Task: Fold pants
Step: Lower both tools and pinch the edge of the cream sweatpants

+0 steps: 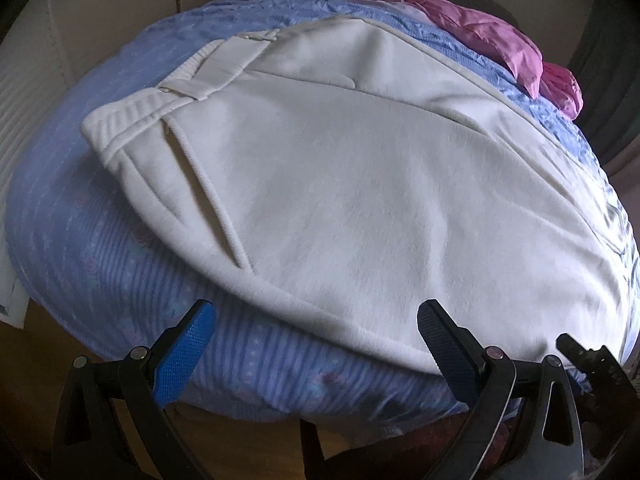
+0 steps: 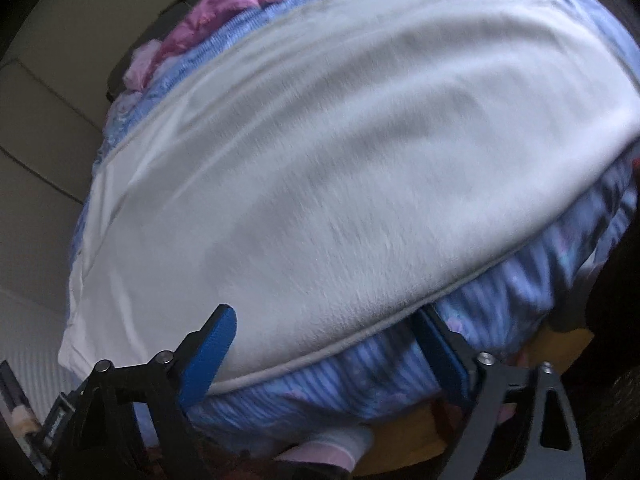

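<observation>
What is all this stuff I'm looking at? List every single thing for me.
pants: one pair, cream white, spread flat across the bed, waistband at the far left in the left wrist view
bedcover: one, blue with stripes and a flower print, under the pants
pink cloth: one crumpled heap, pink, at the far edge of the bed
sock: one, white with a pink band, at the bottom of the right wrist view
left gripper: one, black with blue pads, open, at the near edge of the pants
right gripper: one, black with blue pads, open, at the near edge of the pants
</observation>
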A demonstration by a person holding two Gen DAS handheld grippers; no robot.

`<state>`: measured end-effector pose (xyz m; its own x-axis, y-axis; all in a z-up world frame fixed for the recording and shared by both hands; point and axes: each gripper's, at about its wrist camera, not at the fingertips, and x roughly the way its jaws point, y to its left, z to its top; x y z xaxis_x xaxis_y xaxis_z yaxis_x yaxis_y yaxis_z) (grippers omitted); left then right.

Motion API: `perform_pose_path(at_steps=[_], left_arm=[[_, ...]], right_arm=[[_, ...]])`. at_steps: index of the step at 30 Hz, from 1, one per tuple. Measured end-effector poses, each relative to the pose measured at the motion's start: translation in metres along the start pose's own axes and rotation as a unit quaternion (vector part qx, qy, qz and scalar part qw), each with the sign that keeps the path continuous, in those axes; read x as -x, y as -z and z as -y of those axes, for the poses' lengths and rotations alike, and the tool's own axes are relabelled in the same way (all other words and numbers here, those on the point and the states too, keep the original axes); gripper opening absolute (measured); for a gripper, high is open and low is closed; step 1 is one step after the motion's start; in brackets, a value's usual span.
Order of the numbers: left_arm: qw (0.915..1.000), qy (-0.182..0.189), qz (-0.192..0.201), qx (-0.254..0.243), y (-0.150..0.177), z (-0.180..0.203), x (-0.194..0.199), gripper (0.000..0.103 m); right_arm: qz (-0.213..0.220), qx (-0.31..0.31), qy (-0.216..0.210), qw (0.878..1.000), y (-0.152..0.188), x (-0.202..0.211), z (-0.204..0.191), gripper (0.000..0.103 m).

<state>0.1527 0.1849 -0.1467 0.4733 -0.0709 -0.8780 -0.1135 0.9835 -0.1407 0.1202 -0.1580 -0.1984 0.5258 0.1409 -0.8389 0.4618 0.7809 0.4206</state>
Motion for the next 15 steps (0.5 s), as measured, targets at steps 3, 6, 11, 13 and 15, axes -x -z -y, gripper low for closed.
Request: perform_pose_path(at_steps=[3, 6, 11, 13, 15], left_arm=[[1.0, -0.005, -0.006, -0.002, -0.001, 0.003, -0.008, 0.098], [0.9998, -0.004, -0.017, 0.004, 0.002, 0.002, -0.018, 0.089], [0.9995, 0.006, -0.027, 0.014, 0.007, 0.0, -0.026, 0.074], [0.9997, 0.011, -0.022, 0.008, 0.007, 0.003, -0.024, 0.053], [0.9996, 0.016, -0.021, 0.003, 0.007, 0.005, -0.021, 0.039]], right_arm=[[-0.003, -0.002, -0.004, 1.0, -0.001, -0.008, 0.004, 0.081], [-0.003, -0.005, -0.013, 1.0, -0.002, -0.012, 0.008, 0.078], [0.002, -0.003, -0.009, 1.0, -0.003, -0.013, 0.009, 0.066], [0.005, -0.001, -0.002, 1.0, -0.003, -0.011, 0.009, 0.057], [0.011, -0.004, -0.003, 1.0, -0.003, -0.007, 0.012, 0.044]])
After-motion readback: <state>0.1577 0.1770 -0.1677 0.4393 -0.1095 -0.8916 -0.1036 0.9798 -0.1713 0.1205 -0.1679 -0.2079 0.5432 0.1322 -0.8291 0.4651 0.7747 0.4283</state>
